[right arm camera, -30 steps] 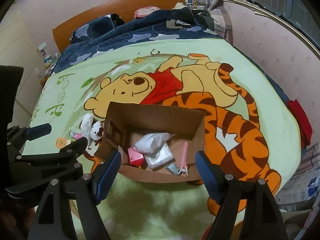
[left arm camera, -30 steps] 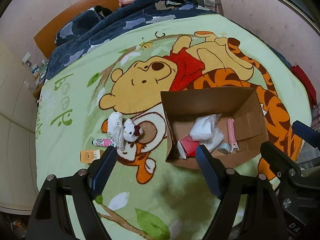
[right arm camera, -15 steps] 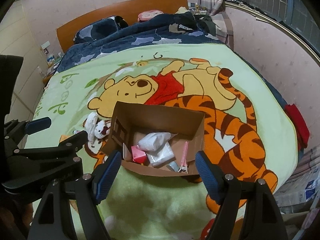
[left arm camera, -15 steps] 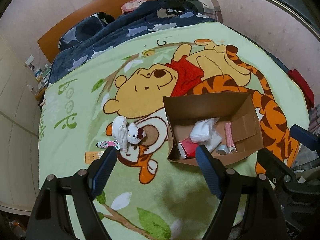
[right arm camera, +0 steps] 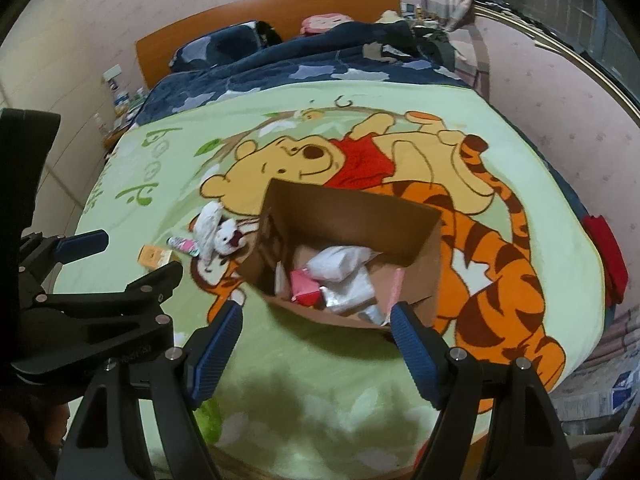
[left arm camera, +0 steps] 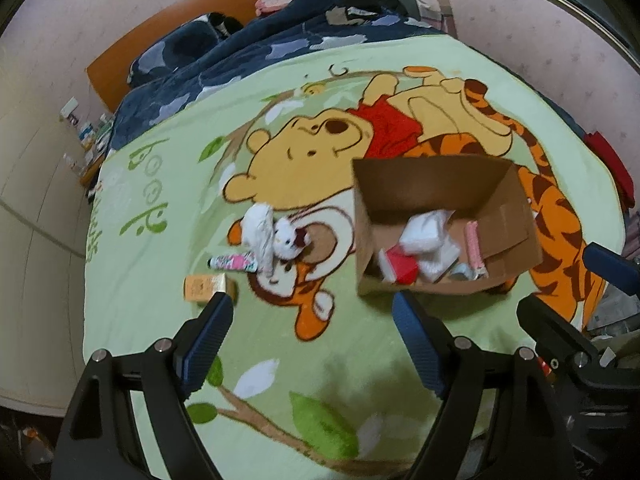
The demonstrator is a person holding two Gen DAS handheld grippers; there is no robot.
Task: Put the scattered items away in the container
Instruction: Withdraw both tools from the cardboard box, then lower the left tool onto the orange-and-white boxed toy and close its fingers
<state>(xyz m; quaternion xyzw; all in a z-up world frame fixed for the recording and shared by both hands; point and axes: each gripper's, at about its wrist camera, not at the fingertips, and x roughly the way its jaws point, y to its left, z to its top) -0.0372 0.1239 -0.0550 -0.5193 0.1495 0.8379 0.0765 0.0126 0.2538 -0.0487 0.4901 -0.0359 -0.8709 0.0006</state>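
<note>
An open cardboard box stands on a green cartoon blanket and holds several items, among them a red packet and white pouches. Left of it lie a white cloth, a white plush toy, a pink tube and a small orange box. My left gripper is open and empty, held above the blanket in front of the scattered items. My right gripper is open and empty, in front of the box.
The blanket covers a bed with a dark blue duvet and wooden headboard at the far end. A red cloth hangs at the bed's right edge. Small bottles stand on a ledge at the far left.
Both grippers have pulled back and risen, so the box and scattered items look smaller and farther. Nothing was picked up or released.
</note>
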